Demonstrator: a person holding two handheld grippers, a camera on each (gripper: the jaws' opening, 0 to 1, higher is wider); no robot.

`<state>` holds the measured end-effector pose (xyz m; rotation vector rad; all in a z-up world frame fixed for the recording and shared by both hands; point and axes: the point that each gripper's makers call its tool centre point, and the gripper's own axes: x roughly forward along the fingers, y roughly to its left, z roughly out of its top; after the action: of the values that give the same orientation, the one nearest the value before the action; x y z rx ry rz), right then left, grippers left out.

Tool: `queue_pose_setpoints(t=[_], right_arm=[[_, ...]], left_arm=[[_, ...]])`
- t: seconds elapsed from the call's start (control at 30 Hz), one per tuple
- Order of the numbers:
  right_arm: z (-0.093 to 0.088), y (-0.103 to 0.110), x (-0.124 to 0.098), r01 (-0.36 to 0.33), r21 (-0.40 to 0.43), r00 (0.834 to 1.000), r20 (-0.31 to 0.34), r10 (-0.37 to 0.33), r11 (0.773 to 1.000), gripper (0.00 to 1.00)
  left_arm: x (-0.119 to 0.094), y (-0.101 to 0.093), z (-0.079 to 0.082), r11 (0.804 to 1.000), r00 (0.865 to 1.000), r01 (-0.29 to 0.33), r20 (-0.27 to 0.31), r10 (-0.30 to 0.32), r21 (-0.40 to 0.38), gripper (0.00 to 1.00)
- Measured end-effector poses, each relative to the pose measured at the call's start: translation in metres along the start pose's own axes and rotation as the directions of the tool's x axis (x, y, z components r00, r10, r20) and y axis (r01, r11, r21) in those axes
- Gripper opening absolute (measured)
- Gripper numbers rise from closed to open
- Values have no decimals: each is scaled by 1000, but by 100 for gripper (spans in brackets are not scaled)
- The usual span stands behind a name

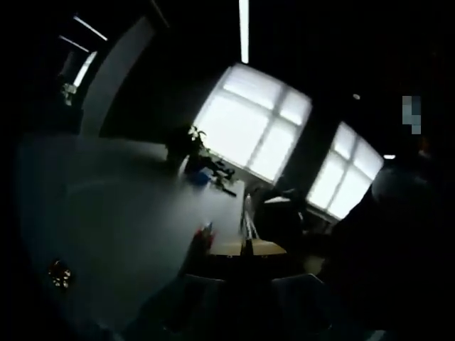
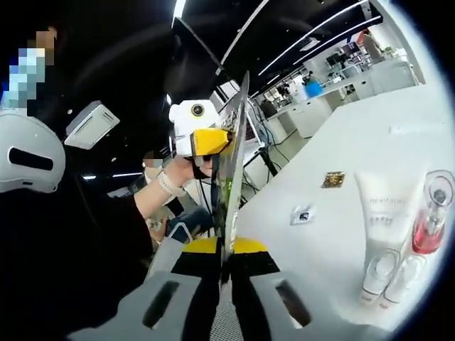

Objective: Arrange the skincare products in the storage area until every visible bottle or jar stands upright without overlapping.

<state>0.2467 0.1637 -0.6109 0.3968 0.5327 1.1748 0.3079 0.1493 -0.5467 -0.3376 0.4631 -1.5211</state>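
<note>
White table at your right carries the skincare: two white tubes standing cap-down, touching a clear bottle of pink liquid, also upright, near the table's edge. Two small square tags lie apart from them. Your right gripper has its jaws pressed together on a thin sheet seen edge-on. Your left gripper, in your hand, meets the sheet's upper edge; jaw state cannot be told. Left gripper view: dim table, plant, bright windows.

Two tubes side by side on the table, bottle just right of them
</note>
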Motion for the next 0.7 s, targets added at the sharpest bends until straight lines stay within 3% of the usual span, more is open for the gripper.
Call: queue_pose_setpoints(t=[0.1, 0.17, 0.37, 0.4, 0.7], right_arm=[[-3, -4, 1, 20, 35, 1000, -3, -20, 999, 3], [-7, -2, 1, 6, 111, 1000, -16, -4, 994, 2], [-11, -12, 2, 52, 139, 998, -25, -49, 989, 1], [-15, -16, 3, 70, 185, 997, -43, -63, 980, 1], [-33, -27, 8, 132, 203, 989, -98, -114, 970, 1]], left_arm=[[0, 8, -3, 1000, 1000, -9, -11, 9, -12, 0], [1, 13, -7, 1000, 1000, -17, -24, 17, -20, 0], [3, 25, -14, 998, 999, -38, -30, 36, -42, 0], [3, 33, -20, 996, 997, -65, -47, 62, -54, 0], [6, 52, -45, 991, 987, -117, -116, 109, -59, 0]])
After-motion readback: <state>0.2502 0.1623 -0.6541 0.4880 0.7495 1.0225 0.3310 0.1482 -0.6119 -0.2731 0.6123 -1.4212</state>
